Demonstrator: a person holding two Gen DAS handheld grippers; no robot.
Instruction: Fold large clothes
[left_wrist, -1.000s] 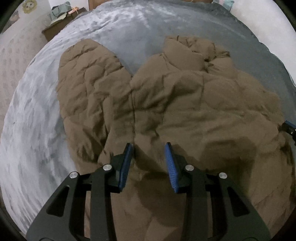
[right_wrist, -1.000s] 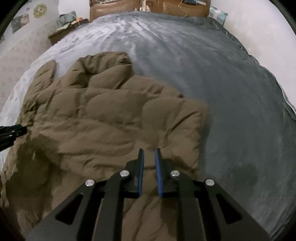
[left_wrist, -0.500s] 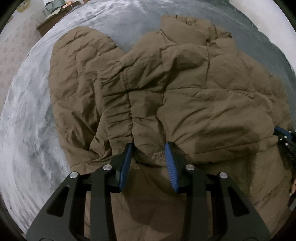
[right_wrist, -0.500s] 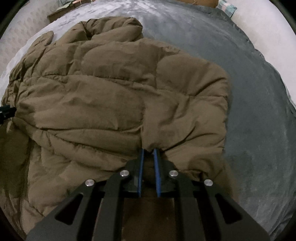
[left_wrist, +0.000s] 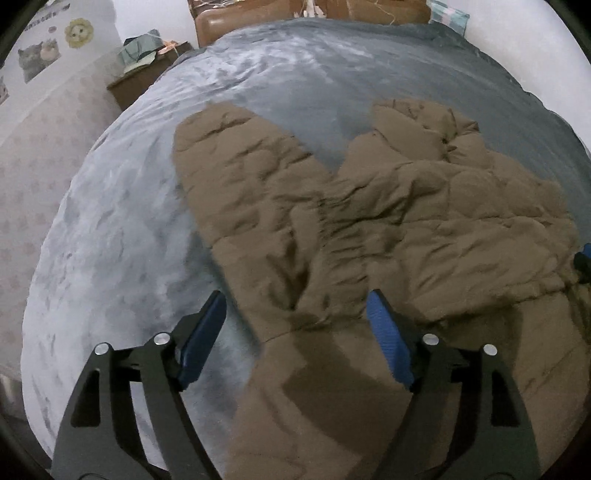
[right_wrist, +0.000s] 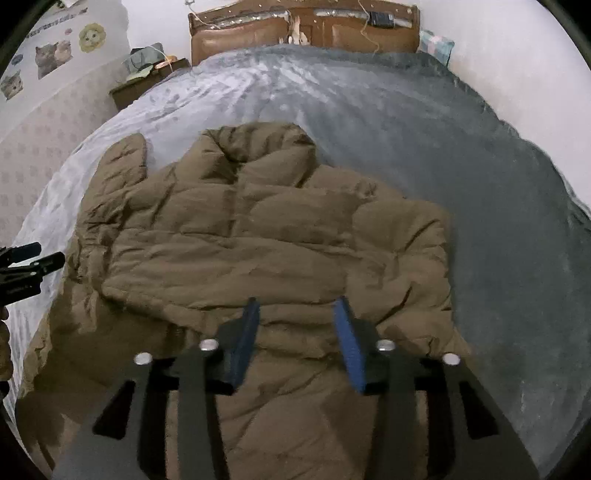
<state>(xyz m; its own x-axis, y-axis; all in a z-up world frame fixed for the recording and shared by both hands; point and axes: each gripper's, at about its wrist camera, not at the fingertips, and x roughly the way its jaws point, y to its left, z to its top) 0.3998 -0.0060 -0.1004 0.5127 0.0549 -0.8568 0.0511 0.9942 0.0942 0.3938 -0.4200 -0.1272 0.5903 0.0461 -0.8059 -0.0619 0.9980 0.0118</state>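
While the brown jacket (left_wrist: 424, 229) lies spread on the grey bed (left_wrist: 122, 240), both tools hang above its near part with nothing between their pads. The left tool (left_wrist: 295, 332) has just been opening and now stands wide, released, its blue pads apart over the folded hem and a strip of bedcover. The right tool (right_wrist: 295, 339) has also just been opening; its pads are parted and free of the cloth, which lies below them. One sleeve (left_wrist: 240, 192) stretches away toward the headboard (right_wrist: 303, 33), beside the puffy body, and the collar (right_wrist: 258, 147) sits at the far end. From the right wrist view the left tool's black tips show at the left edge, beside the jacket. A nightstand (right_wrist: 147, 85) stands by the wall.
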